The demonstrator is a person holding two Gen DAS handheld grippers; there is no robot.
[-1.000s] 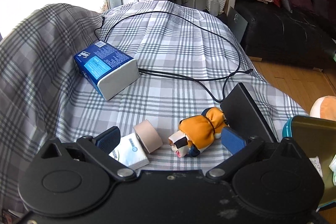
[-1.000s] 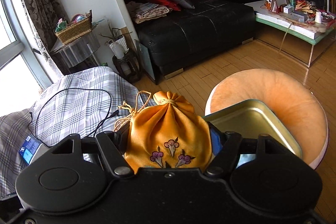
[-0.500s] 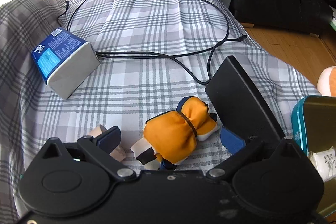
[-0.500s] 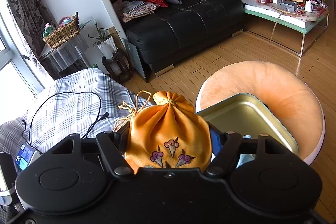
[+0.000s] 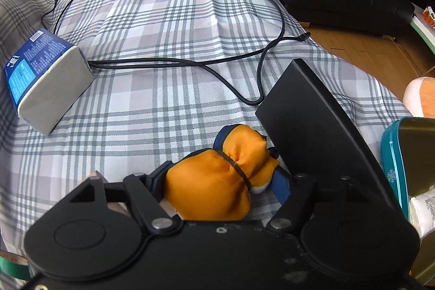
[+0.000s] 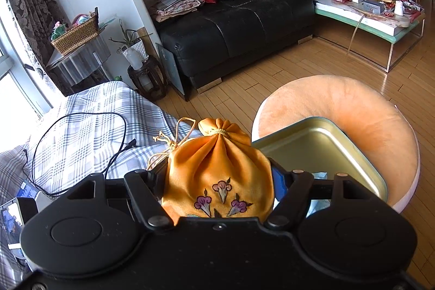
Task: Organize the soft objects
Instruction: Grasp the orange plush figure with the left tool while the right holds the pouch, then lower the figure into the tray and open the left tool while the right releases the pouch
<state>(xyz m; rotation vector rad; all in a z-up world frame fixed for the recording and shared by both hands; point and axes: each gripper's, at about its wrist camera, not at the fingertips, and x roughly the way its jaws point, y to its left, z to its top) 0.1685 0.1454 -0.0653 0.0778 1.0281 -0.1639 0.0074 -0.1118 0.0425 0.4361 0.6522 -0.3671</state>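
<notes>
Your left gripper (image 5: 217, 181) has just been closing onto the doll (image 5: 217, 181), so squeeze its middle gently; your right gripper (image 6: 217, 178) grips the pouch (image 6: 217, 173).

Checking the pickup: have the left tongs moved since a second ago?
Yes. The left tongs came down and forward toward the black cable, closing around the orange plush toy.

Orange plush toy (image 5: 217, 181) lying on plaid cloth; orange drawstring pouch (image 6: 217, 175) upright, embroidered flowers.
</notes>
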